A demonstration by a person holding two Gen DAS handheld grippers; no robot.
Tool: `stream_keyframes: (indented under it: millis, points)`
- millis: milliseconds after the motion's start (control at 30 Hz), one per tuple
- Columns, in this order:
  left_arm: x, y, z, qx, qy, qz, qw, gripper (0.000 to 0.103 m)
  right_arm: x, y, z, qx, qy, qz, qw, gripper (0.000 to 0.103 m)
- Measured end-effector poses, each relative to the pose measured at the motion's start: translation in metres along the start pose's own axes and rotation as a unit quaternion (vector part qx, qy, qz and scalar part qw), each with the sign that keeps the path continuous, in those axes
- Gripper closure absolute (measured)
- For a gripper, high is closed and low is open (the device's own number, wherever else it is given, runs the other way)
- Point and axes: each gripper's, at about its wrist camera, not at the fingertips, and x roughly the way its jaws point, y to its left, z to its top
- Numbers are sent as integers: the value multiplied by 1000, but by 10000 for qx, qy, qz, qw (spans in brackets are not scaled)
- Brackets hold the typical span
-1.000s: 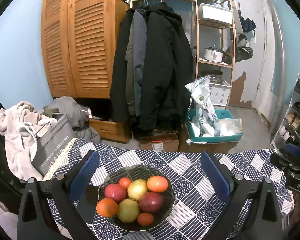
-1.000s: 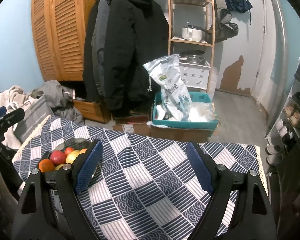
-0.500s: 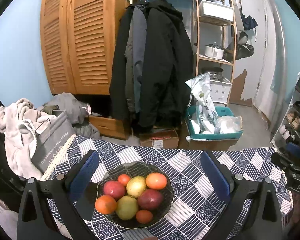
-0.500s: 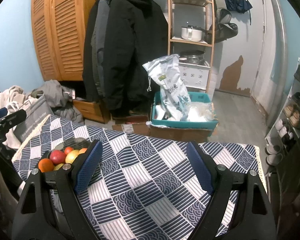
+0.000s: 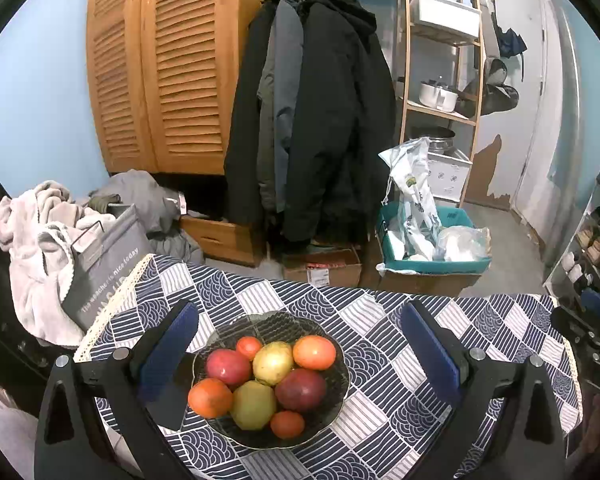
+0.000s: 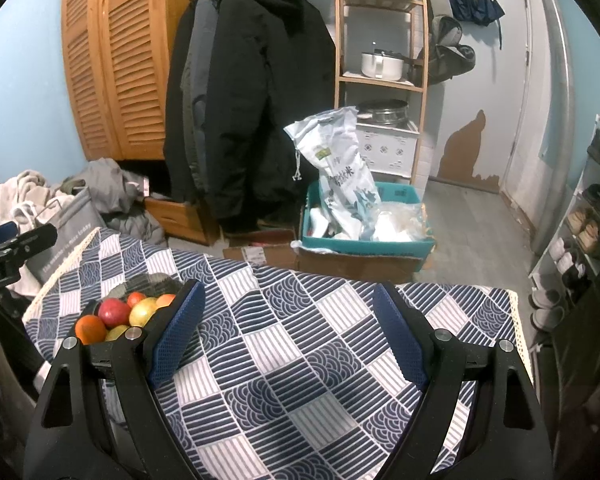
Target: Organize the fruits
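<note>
The left gripper [image 5: 298, 354] hangs over the dark wire bowl [image 5: 342, 396] with its blue-padded fingers [image 5: 168, 350] spread wide to either side, gripping nothing and touching no fruit. The right gripper [image 6: 288, 332] has its fingers [image 6: 398, 340] equally wide apart and empty above bare patterned tablecloth [image 6: 300, 360], the bowl [image 6: 118, 290] off to its left. The bowl sits on the table near its left edge and holds eight fruits: two dark red apples [image 5: 228, 367], two yellow-green ones [image 5: 273, 362], two larger oranges [image 5: 314, 352] and two small orange-red ones [image 5: 249, 347]
</note>
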Motion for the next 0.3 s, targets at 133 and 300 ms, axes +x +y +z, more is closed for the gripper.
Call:
stream_keyframes:
  millis: [133,300]
  points:
    - [-1,-3,-1,48,-55,11,10000,1,-1,-3,-1,10,6,-4,10000,18]
    - [-1,-4,-1,31,-22,12,10000,1,-3,-5,-3,21,10,-4,10000,18]
